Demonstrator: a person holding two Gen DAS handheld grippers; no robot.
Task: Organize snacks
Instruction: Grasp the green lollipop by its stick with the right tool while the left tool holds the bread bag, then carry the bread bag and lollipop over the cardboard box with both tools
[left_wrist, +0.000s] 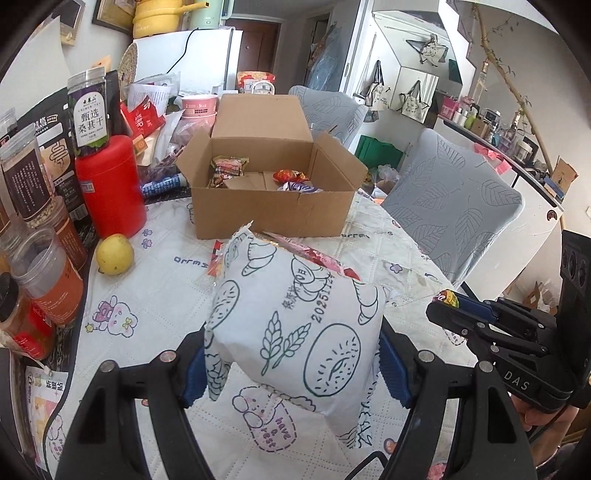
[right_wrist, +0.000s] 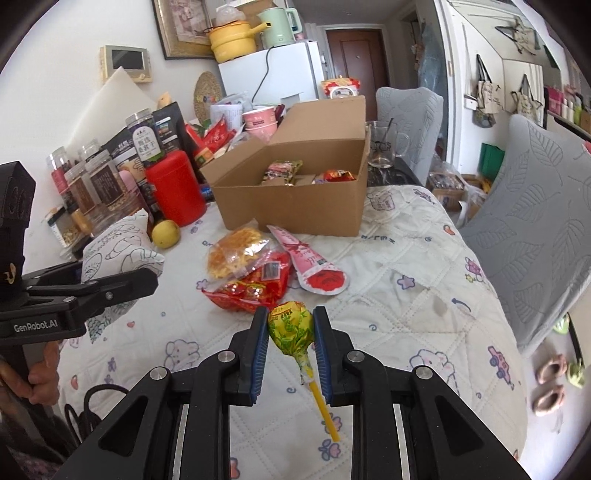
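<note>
My left gripper (left_wrist: 291, 369) is shut on a white bread bag (left_wrist: 295, 325) printed with pastry drawings, held above the table. The same bag (right_wrist: 118, 247) shows at the left in the right wrist view. Between the blue pads of my right gripper (right_wrist: 290, 332), shut, is a lollipop (right_wrist: 291, 321) in a yellow-green wrapper, its yellow stick hanging down. An open cardboard box (left_wrist: 269, 210) (right_wrist: 291, 210) with a few wrapped snacks inside stands farther back on the table. In front of it lie a waffle bag (right_wrist: 236, 254), a red packet (right_wrist: 251, 288) and a pink packet (right_wrist: 314, 262).
A yellow fruit (left_wrist: 114, 254), a red canister (left_wrist: 110, 184) and several jars crowd the left side. A glass mug (right_wrist: 384, 146) stands behind the box. Grey-covered chairs (left_wrist: 454, 206) line the table's right edge. The quilted cloth (right_wrist: 406, 266) covers the table.
</note>
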